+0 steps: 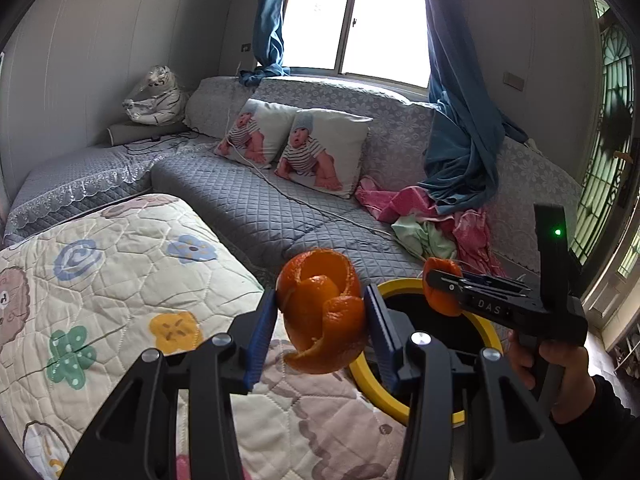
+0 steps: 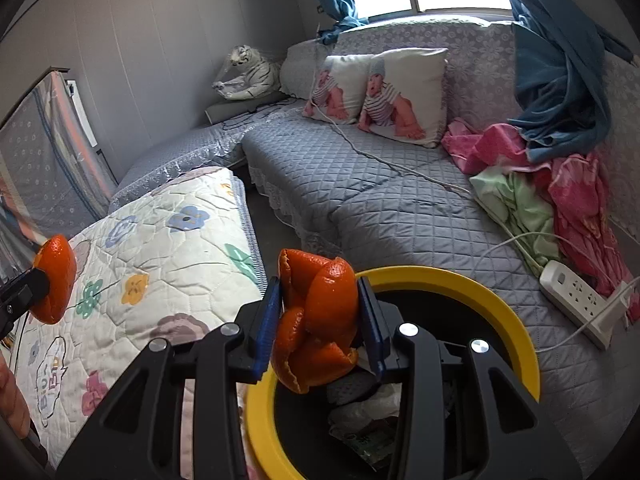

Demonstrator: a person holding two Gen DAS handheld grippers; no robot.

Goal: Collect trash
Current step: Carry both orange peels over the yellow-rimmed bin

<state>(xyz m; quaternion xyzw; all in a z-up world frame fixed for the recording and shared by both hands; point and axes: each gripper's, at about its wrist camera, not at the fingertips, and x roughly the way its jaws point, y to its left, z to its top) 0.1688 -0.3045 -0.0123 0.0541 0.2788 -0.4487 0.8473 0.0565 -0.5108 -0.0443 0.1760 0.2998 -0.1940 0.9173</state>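
Two curls of orange peel carried to a yellow-rimmed bin.

Left gripper (image 1: 320, 316) clamped on a spiralled orange peel (image 1: 322, 312), blue pads pressing both sides, held beside the bin's rim (image 1: 362, 376) above the flowered quilt (image 1: 120, 280); right gripper (image 2: 319, 316) likewise clenched on a second orange peel (image 2: 318, 320), hanging over the mouth of the yellow-rimmed bin (image 2: 500, 292); crumpled paper and wrappers (image 2: 368, 408) lying inside; grey quilted sofa (image 2: 380, 200) behind, with two printed cushions (image 2: 404, 96), pink and green clothes (image 2: 540, 184), a white power strip (image 2: 576, 300).
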